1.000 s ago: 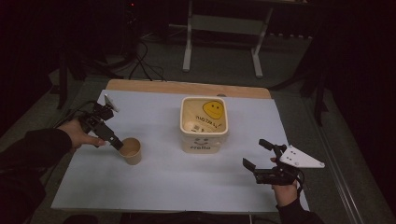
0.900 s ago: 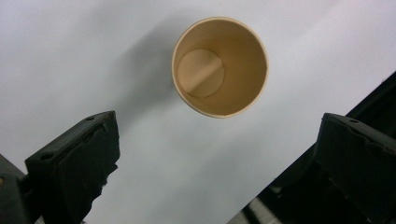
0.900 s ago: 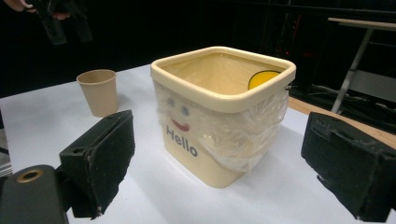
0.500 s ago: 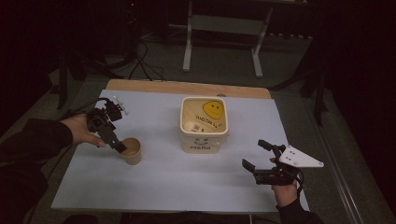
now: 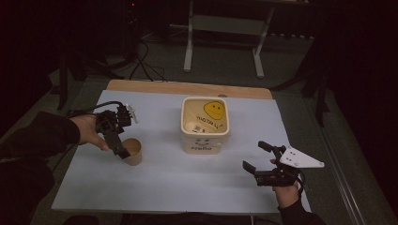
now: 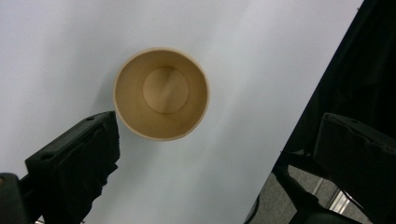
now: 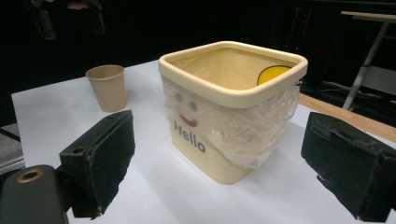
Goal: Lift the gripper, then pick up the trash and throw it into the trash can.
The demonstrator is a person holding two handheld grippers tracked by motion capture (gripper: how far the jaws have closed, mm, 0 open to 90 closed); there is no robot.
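A pale blue table (image 5: pixel 187 187) fills the middle of the high view. Near its centre stands a cream square bin (image 5: pixel 205 124) lined with clear plastic, with "Hello" and a smiling face on its side. At centre left stands an upright, empty brown paper cup (image 5: pixel 133 151). The left gripper (image 5: pixel 119 150) hangs just above and beside the cup, pointing down, its jaws spread wide and gripping nothing. At lower right, the right gripper (image 5: pixel 256 157) hovers over the table, aimed at the bin, jaws wide apart and empty.
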